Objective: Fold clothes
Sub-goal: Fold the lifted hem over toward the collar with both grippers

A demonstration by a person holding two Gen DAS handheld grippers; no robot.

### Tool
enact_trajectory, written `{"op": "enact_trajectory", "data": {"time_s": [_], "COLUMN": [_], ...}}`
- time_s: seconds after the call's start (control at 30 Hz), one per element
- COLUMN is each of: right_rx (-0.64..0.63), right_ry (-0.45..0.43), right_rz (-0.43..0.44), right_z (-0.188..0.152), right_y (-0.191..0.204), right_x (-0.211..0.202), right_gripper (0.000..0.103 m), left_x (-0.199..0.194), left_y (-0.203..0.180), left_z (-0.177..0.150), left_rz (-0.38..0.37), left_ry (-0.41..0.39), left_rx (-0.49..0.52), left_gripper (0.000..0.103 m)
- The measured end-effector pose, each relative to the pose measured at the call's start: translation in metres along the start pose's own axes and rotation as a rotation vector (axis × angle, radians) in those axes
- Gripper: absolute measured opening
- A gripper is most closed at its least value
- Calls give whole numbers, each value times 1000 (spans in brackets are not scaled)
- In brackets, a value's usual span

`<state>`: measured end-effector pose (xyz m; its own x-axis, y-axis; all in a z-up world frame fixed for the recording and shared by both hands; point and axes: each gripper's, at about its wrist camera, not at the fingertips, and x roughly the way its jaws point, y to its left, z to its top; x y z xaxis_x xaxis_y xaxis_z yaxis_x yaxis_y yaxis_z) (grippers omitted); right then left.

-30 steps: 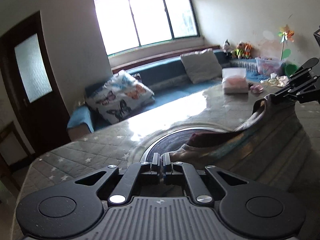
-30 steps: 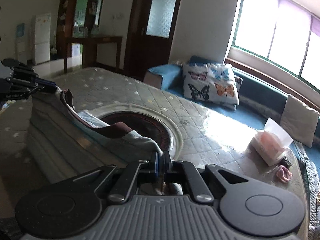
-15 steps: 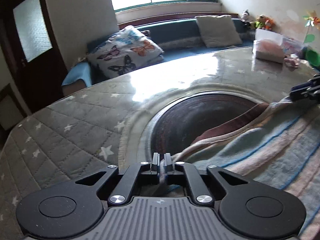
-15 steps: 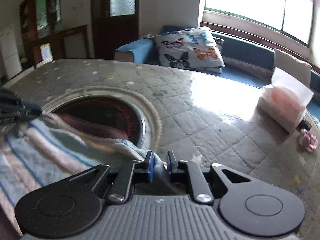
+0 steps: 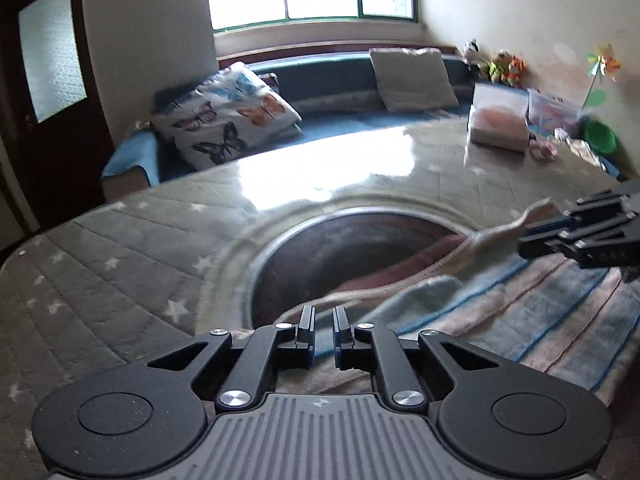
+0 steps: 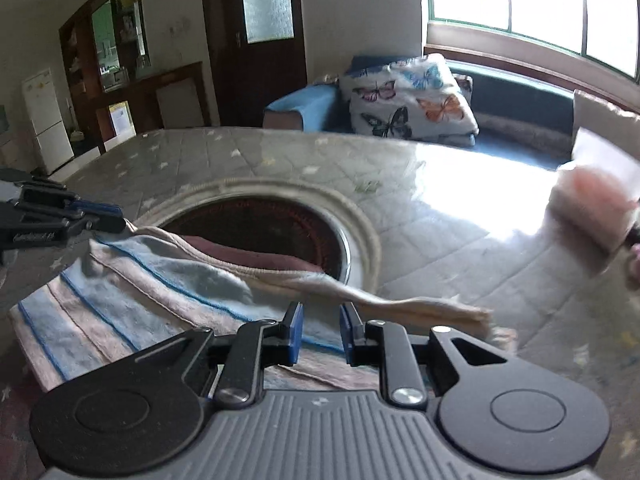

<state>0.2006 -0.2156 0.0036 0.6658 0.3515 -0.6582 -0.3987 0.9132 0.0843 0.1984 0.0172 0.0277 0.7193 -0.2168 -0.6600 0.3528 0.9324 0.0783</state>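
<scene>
Striped fabric in blue, pink and cream — the folded garment point(image 5: 520, 312) — now lies spread on the quilted table cover point(image 5: 120, 264), its far edge draped over the rim of the dark round inset point(image 5: 340, 248) at the table's centre; a second ago it hung lifted between the two grippers, pinched at both corners. In that time both pairs of jaws have parted. The left gripper point(image 5: 323, 326) has just been opening and stands slightly apart, released, tilted down over the near edge of the cloth at six o'clock in its own view, with the fabric lying under the gap and not pressed by the pads. The right gripper point(image 6: 319, 328) shows a wider gap between its blue pads point(image 6: 295, 334), likewise let go, pointing down at the garment's hem, which runs from nine o'clock toward four o'clock across its view. Each gripper appears in the other's view — the right one at three o'clock from the left camera, the left one at nine o'clock from the right camera — low over opposite ends of the cloth.
</scene>
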Motion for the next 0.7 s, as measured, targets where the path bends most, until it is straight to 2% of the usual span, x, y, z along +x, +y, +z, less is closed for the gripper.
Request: {"op": "enact_trajectory", "data": {"time_s": [0.33, 0.43, 0.7], "right_rx": [63, 97, 126], "right_ry": [9, -5, -17], "right_rz": [4, 4, -84], "right_z": [4, 3, -9], "right_y": [-9, -17, -48], "right_x": [42, 37, 15], "right_gripper": [20, 21, 21], "left_x": [38, 37, 38], "left_y": [24, 27, 26], "left_z": [-10, -13, -16], "left_rz": [56, 53, 65], "left_ry": [70, 63, 45], "left_rx": [-119, -131, -127], "left_gripper": [11, 11, 11]}}
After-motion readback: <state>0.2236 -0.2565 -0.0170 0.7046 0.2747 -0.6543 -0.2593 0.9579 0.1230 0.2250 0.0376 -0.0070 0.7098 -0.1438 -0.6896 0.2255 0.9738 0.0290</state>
